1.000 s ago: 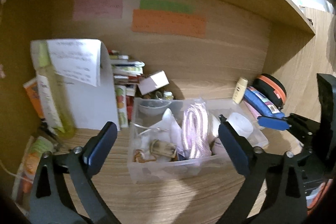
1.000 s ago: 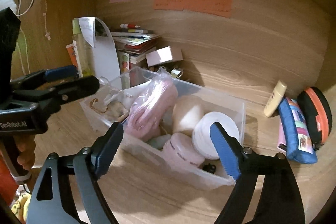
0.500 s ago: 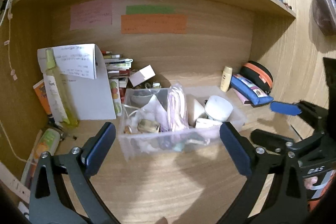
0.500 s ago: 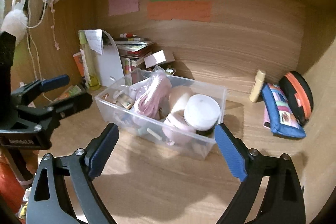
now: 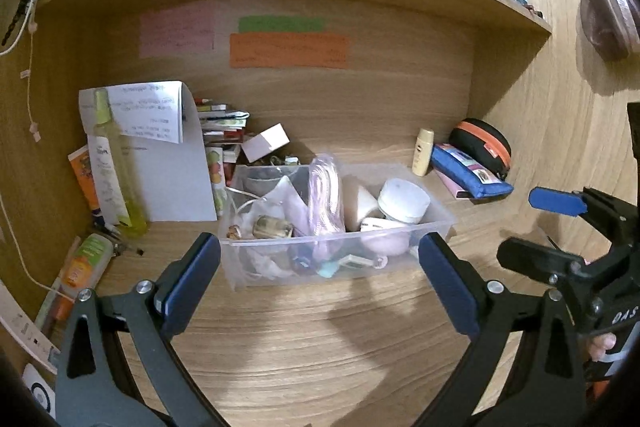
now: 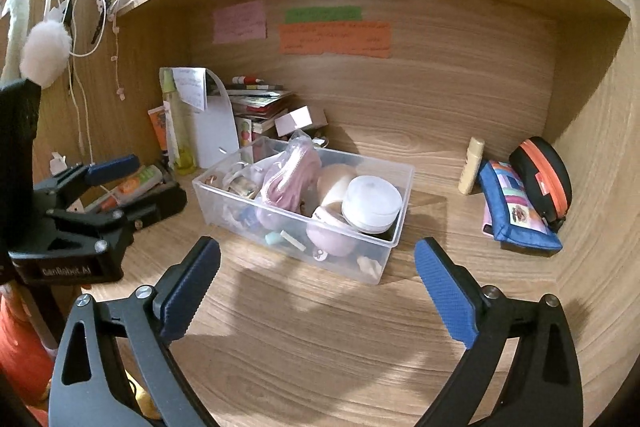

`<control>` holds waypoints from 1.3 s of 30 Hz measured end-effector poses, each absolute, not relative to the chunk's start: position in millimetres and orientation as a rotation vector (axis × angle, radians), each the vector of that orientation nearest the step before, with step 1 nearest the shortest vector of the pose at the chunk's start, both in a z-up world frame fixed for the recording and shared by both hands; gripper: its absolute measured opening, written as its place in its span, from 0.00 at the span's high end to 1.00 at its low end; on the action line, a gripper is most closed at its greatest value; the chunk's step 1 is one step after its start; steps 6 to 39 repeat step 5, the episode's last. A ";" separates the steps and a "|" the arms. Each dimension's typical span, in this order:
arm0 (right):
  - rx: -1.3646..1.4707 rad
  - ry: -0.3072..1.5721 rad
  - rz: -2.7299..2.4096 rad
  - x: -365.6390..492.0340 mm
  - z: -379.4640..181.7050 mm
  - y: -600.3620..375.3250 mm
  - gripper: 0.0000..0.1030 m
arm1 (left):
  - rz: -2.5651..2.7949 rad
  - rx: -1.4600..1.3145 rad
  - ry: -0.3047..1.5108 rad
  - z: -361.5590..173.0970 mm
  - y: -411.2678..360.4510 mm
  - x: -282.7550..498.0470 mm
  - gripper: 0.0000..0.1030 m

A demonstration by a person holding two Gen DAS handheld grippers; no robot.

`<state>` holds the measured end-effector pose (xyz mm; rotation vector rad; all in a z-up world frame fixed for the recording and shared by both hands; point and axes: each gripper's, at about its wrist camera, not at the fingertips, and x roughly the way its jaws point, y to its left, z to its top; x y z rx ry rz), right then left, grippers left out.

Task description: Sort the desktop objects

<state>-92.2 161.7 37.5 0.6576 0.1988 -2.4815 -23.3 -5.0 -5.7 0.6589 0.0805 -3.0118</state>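
Note:
A clear plastic box (image 5: 436, 223) (image 6: 394, 231) stands on the wooden desk, holding a pink cable bundle (image 5: 326, 195) (image 6: 288, 179), a white round jar (image 5: 404, 201) (image 6: 372, 203) and several small items. My left gripper (image 5: 320, 283) is open and empty, in front of the box and apart from it; it also shows at the left in the right wrist view (image 6: 132, 183). My right gripper (image 6: 316, 283) is open and empty, in front of the box; it also shows at the right in the left wrist view (image 5: 540, 223).
A blue pouch (image 6: 516, 211), a black-and-orange case (image 6: 540, 171) and a small cream bottle (image 6: 472, 167) lie at the back right. A yellow bottle (image 5: 116, 167), a white paper stand (image 5: 172, 179), stacked books (image 5: 224, 127) and tubes (image 5: 84, 263) crowd the back left. A shelf runs overhead.
Both grippers have drawn back from the box, which now looks smaller and farther. Both stay open and empty. The box has not moved.

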 end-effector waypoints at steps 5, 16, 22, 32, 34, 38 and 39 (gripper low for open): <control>0.684 0.180 -2.485 -97.6 33.7 164.4 0.05 | -3.045 0.683 0.098 -12.8 -1.9 -26.0 0.02; 0.684 0.180 -2.485 -97.6 33.7 164.4 0.05 | -3.045 0.683 0.098 -12.8 -1.9 -26.0 0.02; 0.684 0.180 -2.485 -97.6 33.7 164.4 0.05 | -3.045 0.683 0.098 -12.8 -1.9 -26.0 0.02; 0.684 0.180 -2.485 -97.6 33.7 164.4 0.05 | -3.045 0.683 0.098 -12.8 -1.9 -26.0 0.02; 0.684 0.180 -2.485 -97.6 33.7 164.4 0.05 | -3.045 0.683 0.098 -12.8 -1.9 -26.0 0.02; 0.684 0.180 -2.485 -97.6 33.7 164.4 0.05 | -3.045 0.683 0.098 -12.8 -1.9 -26.0 0.02; 0.684 0.180 -2.485 -97.6 33.7 164.4 0.05 | -3.045 0.683 0.098 -12.8 -1.9 -26.0 0.02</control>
